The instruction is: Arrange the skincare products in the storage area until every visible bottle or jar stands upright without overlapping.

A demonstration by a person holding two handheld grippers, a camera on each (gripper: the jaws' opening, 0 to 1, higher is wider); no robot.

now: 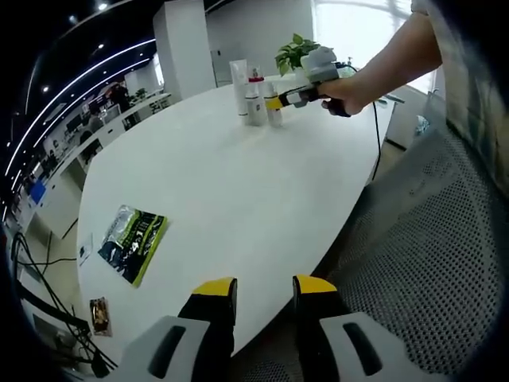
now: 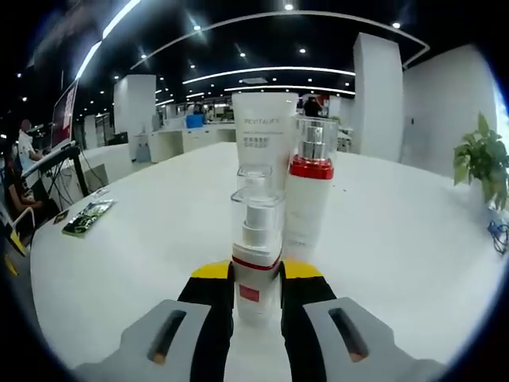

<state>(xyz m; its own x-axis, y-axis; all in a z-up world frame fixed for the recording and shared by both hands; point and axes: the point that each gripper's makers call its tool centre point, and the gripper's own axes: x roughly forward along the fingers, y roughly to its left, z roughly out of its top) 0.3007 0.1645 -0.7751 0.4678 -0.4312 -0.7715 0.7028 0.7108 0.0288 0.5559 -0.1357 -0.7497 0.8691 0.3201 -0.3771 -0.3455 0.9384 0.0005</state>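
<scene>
A large white oval table [image 1: 238,183] stands in an open-plan office. In the left gripper view, the left hand-held gripper [image 1: 265,288] hangs over the near edge of the table with its yellow-tipped jaws parted and nothing between them. Near that end of the table lies a flat green and black packet [image 1: 134,241], with a small brown packet [image 1: 100,314] closer to the edge. At the far end, a cluster of skincare products stands upright close together, and a person's hand [image 1: 350,91] holds the right hand-held gripper [image 1: 274,103] against it. A potted plant [image 1: 294,54] sits behind them. In the right gripper view, the right hand-held gripper [image 2: 256,272] has its jaws closed around a small pump bottle [image 2: 256,259] with a clear cap and a red band, which stands upright on the table. Just behind it stand a taller bottle with a red collar [image 2: 307,199] and a white tube [image 2: 264,131] printed with lettering, both upright and close to one another.
</scene>
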